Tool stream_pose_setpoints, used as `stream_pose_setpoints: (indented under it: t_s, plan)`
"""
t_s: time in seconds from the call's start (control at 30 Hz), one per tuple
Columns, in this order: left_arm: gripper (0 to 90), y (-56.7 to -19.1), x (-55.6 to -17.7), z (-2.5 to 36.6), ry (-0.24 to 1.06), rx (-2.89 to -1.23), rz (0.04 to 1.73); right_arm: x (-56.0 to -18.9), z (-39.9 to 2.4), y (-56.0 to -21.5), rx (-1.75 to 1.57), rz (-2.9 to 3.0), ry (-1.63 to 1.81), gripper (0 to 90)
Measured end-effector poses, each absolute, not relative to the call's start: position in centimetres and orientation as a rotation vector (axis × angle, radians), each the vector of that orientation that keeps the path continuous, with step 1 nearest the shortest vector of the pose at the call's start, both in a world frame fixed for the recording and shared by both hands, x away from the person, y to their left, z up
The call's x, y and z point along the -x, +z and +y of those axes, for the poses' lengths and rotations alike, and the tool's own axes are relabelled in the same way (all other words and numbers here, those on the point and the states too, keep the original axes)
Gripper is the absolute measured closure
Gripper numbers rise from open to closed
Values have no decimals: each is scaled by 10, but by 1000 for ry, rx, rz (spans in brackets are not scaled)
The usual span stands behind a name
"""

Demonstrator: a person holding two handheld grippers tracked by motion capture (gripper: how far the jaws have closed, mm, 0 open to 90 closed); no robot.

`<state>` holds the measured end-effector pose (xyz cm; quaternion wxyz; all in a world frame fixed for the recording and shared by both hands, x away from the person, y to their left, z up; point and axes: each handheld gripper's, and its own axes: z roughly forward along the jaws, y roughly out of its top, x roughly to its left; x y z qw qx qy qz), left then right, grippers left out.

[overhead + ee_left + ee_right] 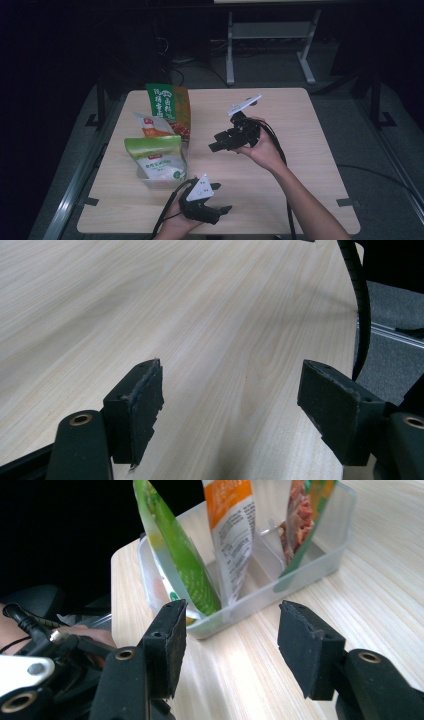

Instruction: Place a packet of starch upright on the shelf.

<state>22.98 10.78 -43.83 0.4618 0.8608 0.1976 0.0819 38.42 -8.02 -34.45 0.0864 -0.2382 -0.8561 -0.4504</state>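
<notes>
Item: clear plastic bin (150, 181), left of centre in the high view, on the pale wooden table (300, 150); divided into compartments, walls low and translucent. Contents, standing upright one behind another: green-and-white pouch (157, 157) at the near end, orange-and-white pouch (152, 126) in the middle, tall green pouch (170, 107) at the far end. Same three seen from the side in the right gripper view, spread across the upper half of that frame, each apparently in its own slot. Right gripper (216, 146), centre of the high view, held just right of the bin and aimed at it; jaws spread wide, nothing between the pads, bin wall (260, 592) framed in the gap but apart from them. Left gripper (225, 210), lower centre of the high view, resting low over bare table; jaws likewise spread and empty, wood grain alone between them in the left gripper view. Step in hand, as judged: all three pouches filed, right gripper free of the bin. Next move, as judged: either withdrawal, or, if a pouch needs straightening, a pinch on its top edge, which calls for raising the jaws above the bin wall first.
</notes>
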Motion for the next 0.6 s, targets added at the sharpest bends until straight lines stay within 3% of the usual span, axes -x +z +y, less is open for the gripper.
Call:
stream_pose_setpoints:
  t_s: [0.6]
  plan:
    - [255,-437,-232,111,220,-2119,494,-378,-122,-356,838,-2552,-1313,422]
